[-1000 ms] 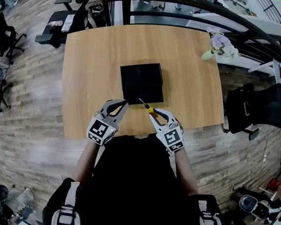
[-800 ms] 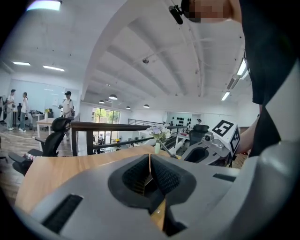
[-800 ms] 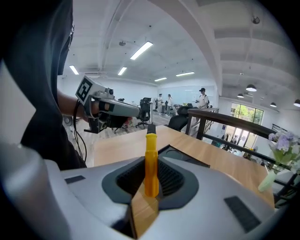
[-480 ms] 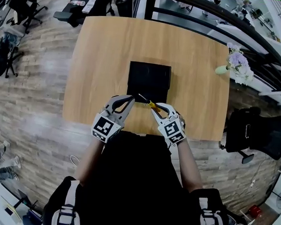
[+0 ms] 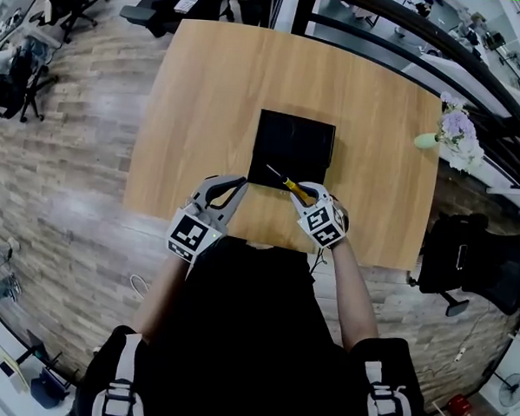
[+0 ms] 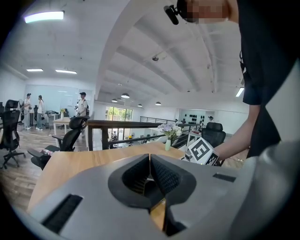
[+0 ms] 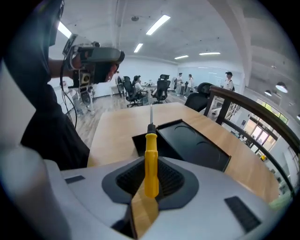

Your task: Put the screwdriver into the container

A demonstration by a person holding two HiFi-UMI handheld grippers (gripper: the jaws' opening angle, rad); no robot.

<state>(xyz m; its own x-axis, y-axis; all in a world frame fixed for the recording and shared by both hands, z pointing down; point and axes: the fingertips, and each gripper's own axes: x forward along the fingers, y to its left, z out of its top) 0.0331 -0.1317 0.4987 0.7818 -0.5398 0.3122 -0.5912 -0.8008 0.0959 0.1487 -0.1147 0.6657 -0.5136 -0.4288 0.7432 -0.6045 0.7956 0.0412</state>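
Wooden table (image 5: pixel 214 87) holds the container (image 5: pixel 293 150) at twelve o'clock from my right gripper (image 5: pixel 304 193), clamped on the screwdriver (image 5: pixel 287 182), shaft pointing ten o'clock; left gripper (image 5: pixel 233 184) closed, empty.

One counter (image 5: pixel 204 113), one black container (image 5: pixel 293 148), one screwdriver (image 5: pixel 289 183), one vase of flowers (image 5: pixel 455 130) at the right edge — and two grippers: left gripper (image 5: pixel 240 183), right gripper (image 5: pixel 303 191).
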